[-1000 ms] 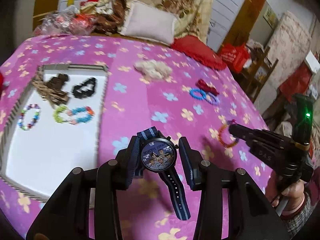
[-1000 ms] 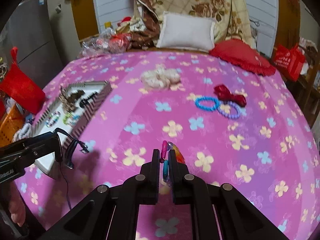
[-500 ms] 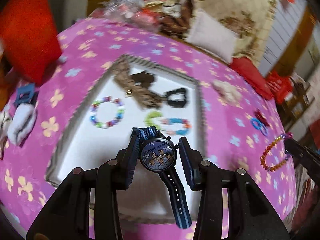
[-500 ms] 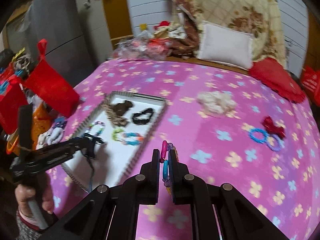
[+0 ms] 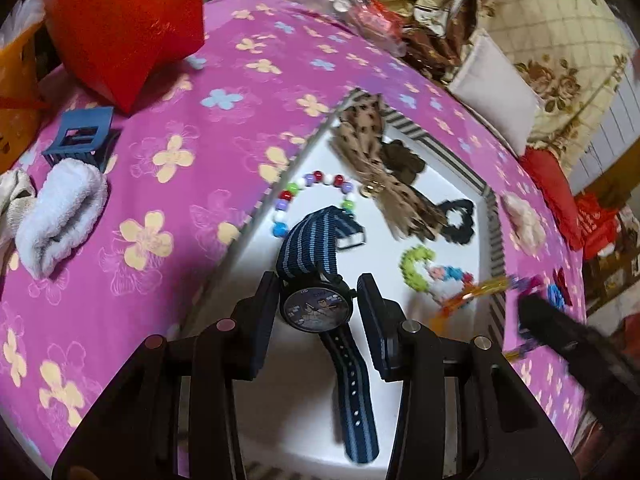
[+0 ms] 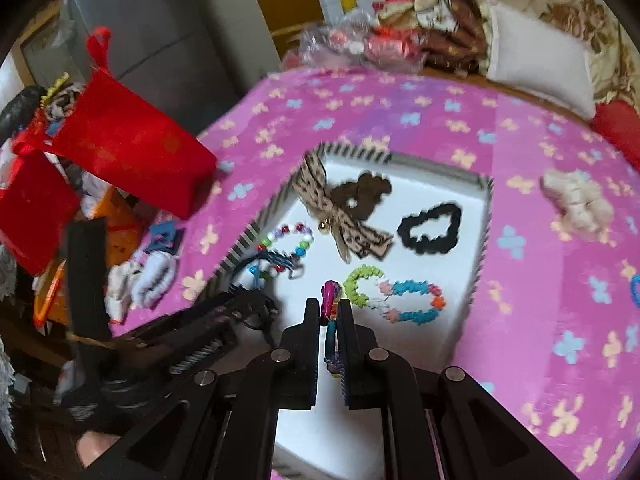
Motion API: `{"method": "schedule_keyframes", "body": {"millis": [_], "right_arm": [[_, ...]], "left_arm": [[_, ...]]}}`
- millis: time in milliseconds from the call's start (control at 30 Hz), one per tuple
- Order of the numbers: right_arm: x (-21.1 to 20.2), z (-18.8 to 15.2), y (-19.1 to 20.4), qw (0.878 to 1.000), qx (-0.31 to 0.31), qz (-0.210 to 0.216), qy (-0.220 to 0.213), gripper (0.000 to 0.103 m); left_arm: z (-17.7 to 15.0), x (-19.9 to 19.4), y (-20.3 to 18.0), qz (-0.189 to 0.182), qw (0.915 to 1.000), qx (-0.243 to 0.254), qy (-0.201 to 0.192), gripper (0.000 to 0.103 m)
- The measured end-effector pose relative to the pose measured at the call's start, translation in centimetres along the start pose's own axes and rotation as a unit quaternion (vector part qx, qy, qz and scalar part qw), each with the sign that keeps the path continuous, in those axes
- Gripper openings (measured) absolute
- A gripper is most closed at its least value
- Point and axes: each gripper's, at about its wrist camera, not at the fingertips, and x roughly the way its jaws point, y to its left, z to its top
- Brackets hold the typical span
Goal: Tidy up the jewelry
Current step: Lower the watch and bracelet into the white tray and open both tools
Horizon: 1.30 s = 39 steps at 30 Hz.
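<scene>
My left gripper (image 5: 318, 310) is shut on a blue striped watch (image 5: 316, 308), low over the white tray (image 5: 400, 360), with the strap end touching it. My right gripper (image 6: 329, 312) is shut on an orange-and-pink bead bracelet (image 6: 331, 296), also over the tray (image 6: 440, 272). The bracelet shows blurred in the left wrist view (image 5: 476, 290). In the tray lie a multicoloured bead bracelet (image 5: 308, 184), a leopard bow (image 5: 376, 168), a black scrunchie (image 6: 432, 226) and a green-and-blue bracelet (image 6: 394, 294).
The tray sits on a pink flowered bedcover (image 5: 180, 160). A red bag (image 5: 128, 20), a blue hair claw (image 5: 80, 138) and white socks (image 5: 60, 208) lie at the left. A cream scrunchie (image 6: 576, 196) lies right of the tray. Pillows (image 6: 536, 64) are at the back.
Both grippers moved left and down over the tray. The watch is now lower, its strap reaching the tray. The bracelet came over the tray's right part.
</scene>
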Motion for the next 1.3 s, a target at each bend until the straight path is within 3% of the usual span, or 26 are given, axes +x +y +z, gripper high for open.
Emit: {"method": "schedule_keyframes", "body": {"millis": [333, 667, 900, 1000, 1100, 1200, 1300], "right_arm": [[4.6, -1.3, -2.9, 0.998, 0.016, -0.035, 0.052, 0.007], [7.1, -0.9, -2.3, 0.998, 0.018, -0.013, 0.066, 0.007], [6.6, -0.6, -2.0, 0.998, 0.025, 0.018, 0.061, 0.007], [6.5, -0.7, -1.8, 0.998, 0.011, -0.002, 0.058, 0.008], [6.8, -1.1, -2.2, 0.997, 0.012, -0.022, 0.068, 0.015], [6.1, -1.5, -2.6, 0.998, 0.015, -0.031, 0.059, 0.041], [4.7, -1.7, -2.6, 0.998, 0.008, -0.041, 0.041, 0.043]], "left_arm": [[1.9, 1.8, -0.3, 0.003, 1.0, -0.006, 0.001, 0.039], [2.5, 2.0, -0.4, -0.018, 0.9998, -0.009, -0.002, 0.04], [2.7, -0.9, -0.6, -0.048, 0.998, -0.012, -0.04, 0.042], [2.7, -1.2, -0.5, -0.045, 0.998, -0.013, -0.043, 0.042], [2.4, -1.3, -0.4, -0.04, 0.9983, -0.013, -0.04, 0.042], [2.2, -1.6, -0.4, -0.034, 0.9985, -0.012, -0.04, 0.043], [1.9, -2.2, -0.8, -0.026, 0.9986, -0.006, -0.047, 0.044]]}}
